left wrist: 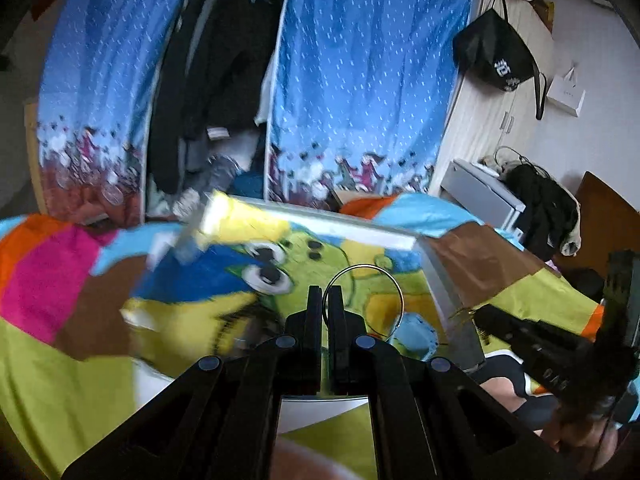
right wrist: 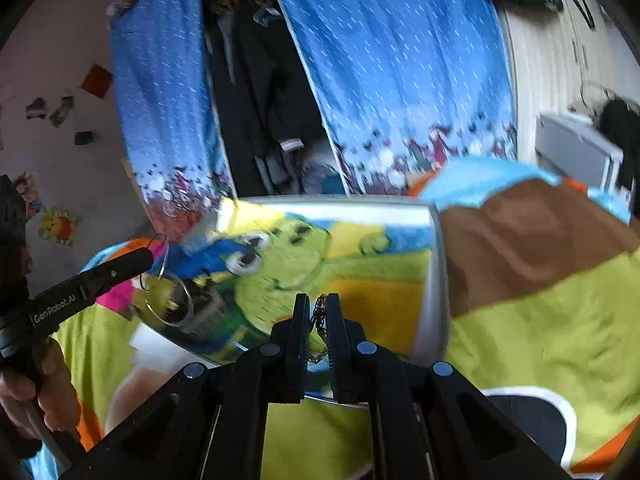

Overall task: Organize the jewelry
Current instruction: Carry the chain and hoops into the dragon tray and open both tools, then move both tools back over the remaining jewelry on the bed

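In the left wrist view my left gripper (left wrist: 325, 294) is shut on a thin silver bangle (left wrist: 362, 266), whose hoop stands up to the right of the fingers. It hangs over a clear tray (left wrist: 320, 220) with a pale rim that lies on a cartoon blanket (left wrist: 40, 360). In the right wrist view my right gripper (right wrist: 318, 300) is shut on a gold chain (right wrist: 319, 332) bunched between the pads, above the tray's (right wrist: 340, 204) near edge. That view also shows the left gripper (right wrist: 148, 256) with the bangle (right wrist: 188, 304) dangling from it. The right gripper (left wrist: 476, 314) enters the left view from the right.
A blue fabric wardrobe (left wrist: 360, 80) stands open behind the bed, with dark clothes (left wrist: 224, 60) hanging inside. A black bag (left wrist: 496, 52) hangs on a pale cabinet at the right, near a grey box (left wrist: 480, 188). A hand (right wrist: 44, 392) holds the left gripper's handle.
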